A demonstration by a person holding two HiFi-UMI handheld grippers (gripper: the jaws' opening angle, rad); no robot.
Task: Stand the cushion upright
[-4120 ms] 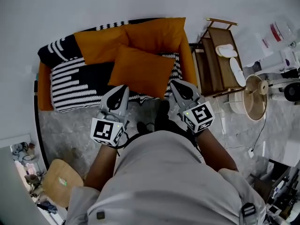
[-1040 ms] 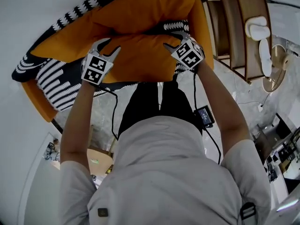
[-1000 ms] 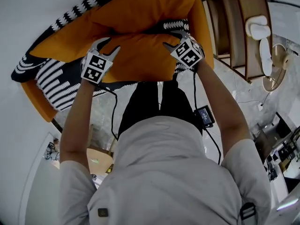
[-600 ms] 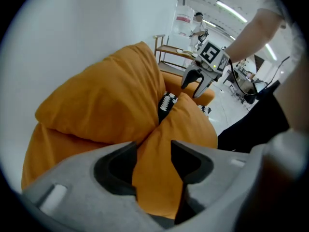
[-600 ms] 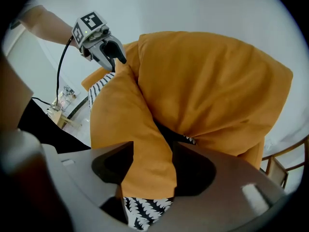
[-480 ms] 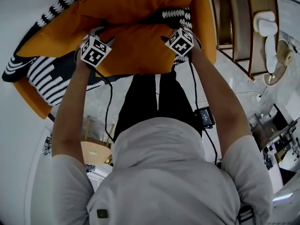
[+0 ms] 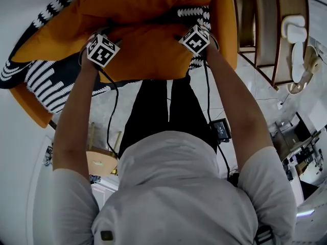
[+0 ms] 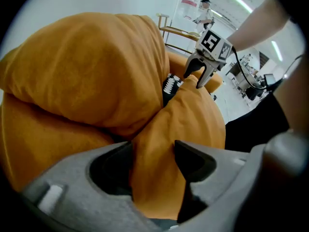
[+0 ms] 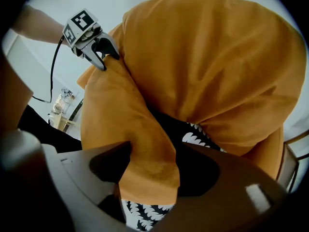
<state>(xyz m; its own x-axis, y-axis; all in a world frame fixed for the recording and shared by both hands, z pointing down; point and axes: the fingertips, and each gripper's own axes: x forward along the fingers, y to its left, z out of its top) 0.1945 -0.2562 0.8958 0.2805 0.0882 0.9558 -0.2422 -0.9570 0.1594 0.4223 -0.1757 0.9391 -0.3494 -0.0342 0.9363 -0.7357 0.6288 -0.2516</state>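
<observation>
An orange cushion [image 7: 148, 55] lies on the sofa seat, in front of two bigger orange back cushions [image 7: 153, 4]. Both grippers point steeply down over its near edge. My left gripper [image 7: 96, 37] straddles the cushion's left end [image 8: 154, 168]; its jaws are opening, and the fabric bulges between them. My right gripper [image 7: 197, 29] straddles the right corner [image 9: 145, 163], jaws also opening, with a dark gap beside one finger. Each gripper shows in the other's view, the right gripper [image 8: 200, 76] and the left gripper [image 9: 103, 57], both over the same cushion edge.
The orange sofa [image 7: 226, 29] carries a black-and-white striped throw [image 7: 46, 78] over seat and back. A wooden rack [image 7: 265, 19] stands right of it. A wooden stool [image 7: 99, 160] sits on the floor by my left leg. Cables hang from both grippers.
Both grippers have come down from above the cushion onto its near edge, tipping steeper, so the marker cubes now hide their fingers. The cushion has stayed on the seat.
</observation>
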